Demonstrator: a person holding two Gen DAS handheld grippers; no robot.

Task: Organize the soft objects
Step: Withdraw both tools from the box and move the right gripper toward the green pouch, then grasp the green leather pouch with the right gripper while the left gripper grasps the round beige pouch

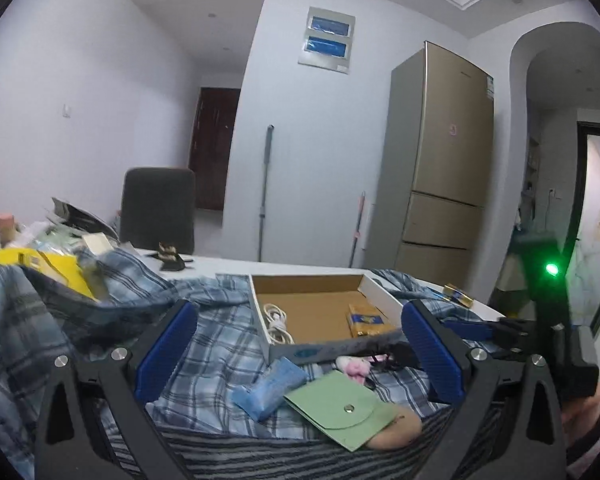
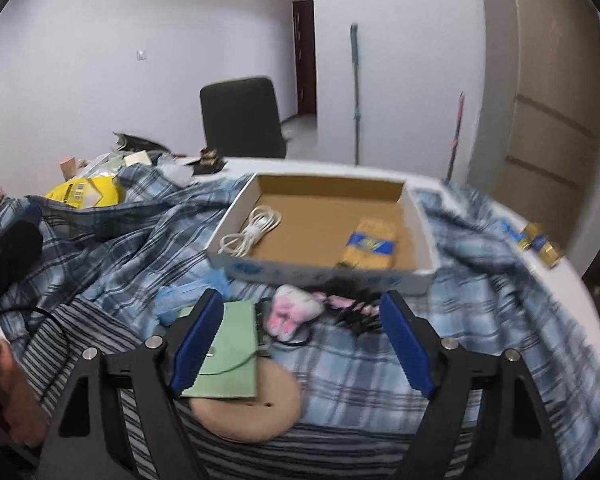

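**Both tongs spread over the clutter**

I see my left gripper (image 1: 300,348) and right gripper (image 2: 302,344) spread wide, holding nothing. The pink plush (image 2: 294,312) lies on the plaid cloth (image 2: 380,376), just before the cardboard tray (image 2: 320,270), beside the green pouch (image 2: 230,360).

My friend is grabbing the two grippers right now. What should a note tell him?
Left gripper: open, empty. Right gripper: open, empty.
Shallow cardboard box on the blue plaid cloth already holds a coiled white cable and a yellow-blue packet.
In front of it, still out: fluffy pink-white plush, green snap pouch, light blue packet, round tan pad.
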